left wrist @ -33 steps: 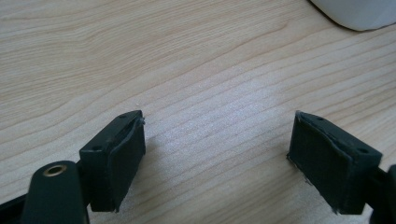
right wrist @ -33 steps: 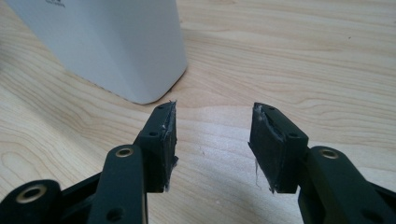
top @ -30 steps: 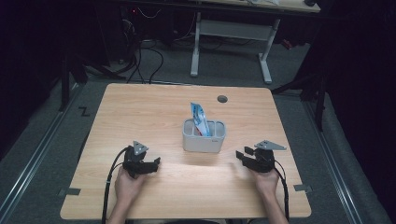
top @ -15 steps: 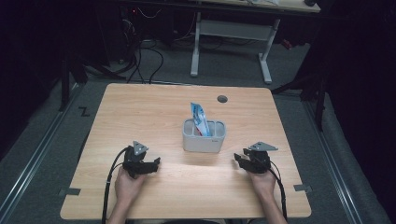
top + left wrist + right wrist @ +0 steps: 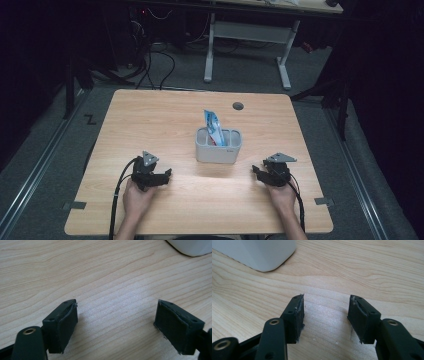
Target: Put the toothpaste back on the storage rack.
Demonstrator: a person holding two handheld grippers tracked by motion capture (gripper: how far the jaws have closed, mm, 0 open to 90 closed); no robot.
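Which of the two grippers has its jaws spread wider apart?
The left gripper: its black jaws stand far apart over bare wood, while the right gripper shows a clearly narrower gap, though both are open and empty.

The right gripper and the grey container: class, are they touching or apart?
Apart. In the high view, bare table separates the right gripper from the grey container. The right gripper view shows its open jaws holding nothing.

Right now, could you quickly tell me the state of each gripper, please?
Left gripper: open, holding nothing, jaws over bare table.
Right gripper: open, holding nothing, near the white container.
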